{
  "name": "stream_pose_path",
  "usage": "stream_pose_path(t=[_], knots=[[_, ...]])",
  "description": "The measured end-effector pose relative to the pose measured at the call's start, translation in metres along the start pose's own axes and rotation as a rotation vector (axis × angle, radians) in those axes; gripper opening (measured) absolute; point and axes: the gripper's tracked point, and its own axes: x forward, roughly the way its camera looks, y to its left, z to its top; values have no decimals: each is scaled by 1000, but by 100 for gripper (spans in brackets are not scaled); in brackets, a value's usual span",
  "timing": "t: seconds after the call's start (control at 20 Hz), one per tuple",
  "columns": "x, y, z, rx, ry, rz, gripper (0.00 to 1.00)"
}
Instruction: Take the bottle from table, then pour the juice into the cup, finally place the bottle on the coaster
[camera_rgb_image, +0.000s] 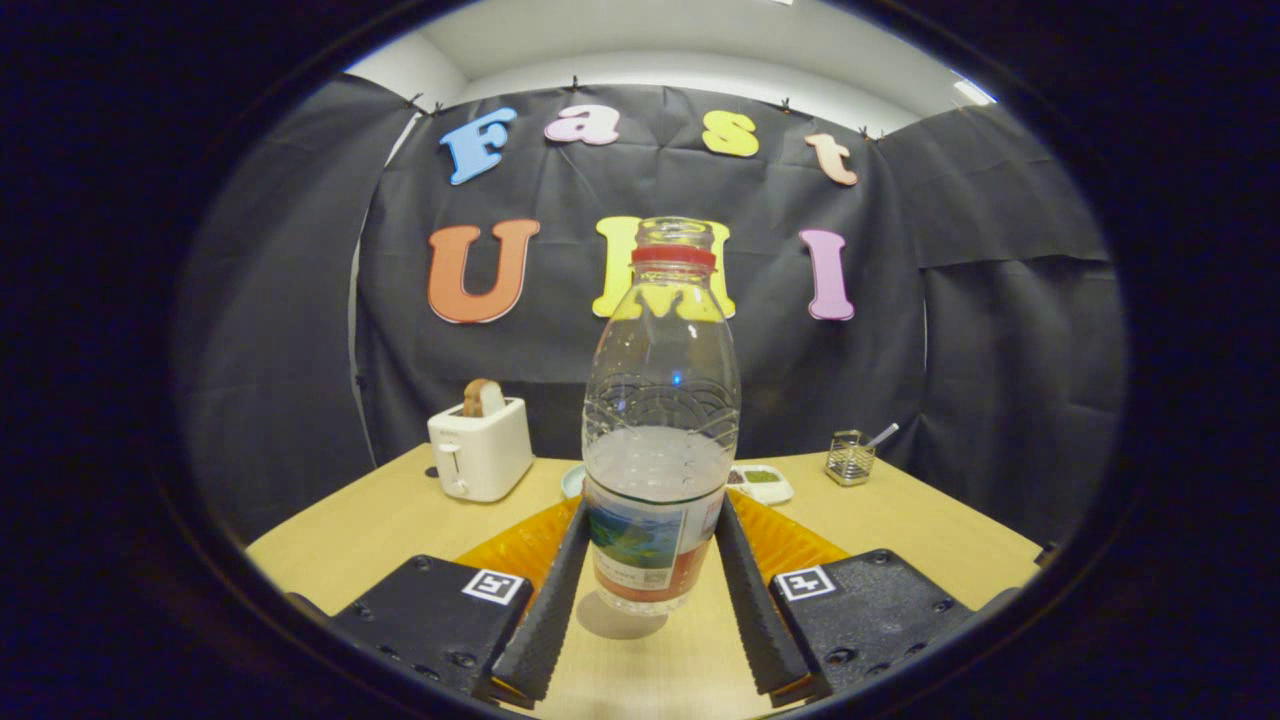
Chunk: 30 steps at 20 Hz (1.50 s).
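A clear plastic bottle (660, 430) stands upright between my two fingers. It has a red neck ring, no cap and a printed label low on its body, and it is about half full of clear liquid. My gripper (650, 510) is shut on the bottle, with the ribbed black fingers (555, 590) pressing the label from both sides. The bottle's base hangs just over the wooden table (380, 530), with a shadow under it. A pale blue round rim (572, 480) peeks out behind the bottle on its left; I cannot tell what it is.
A white toaster (482, 450) with a slice of bread in it stands at the table's back left. Just behind the bottle on the right lies a small white dish (762, 484), and farther right a wire holder (850, 458) with a straw. Black cloth walls close the table's far side.
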Motion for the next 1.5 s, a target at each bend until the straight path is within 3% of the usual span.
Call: stream_pose_path(t=[0.5,1.1,1.4,1.5], knots=[[62,34,-87,-91,108,36,78],[83,34,-120,-60,113,60,79],[80,29,-118,-38,112,54,88],[75,28,-112,-28,100,64,98]])
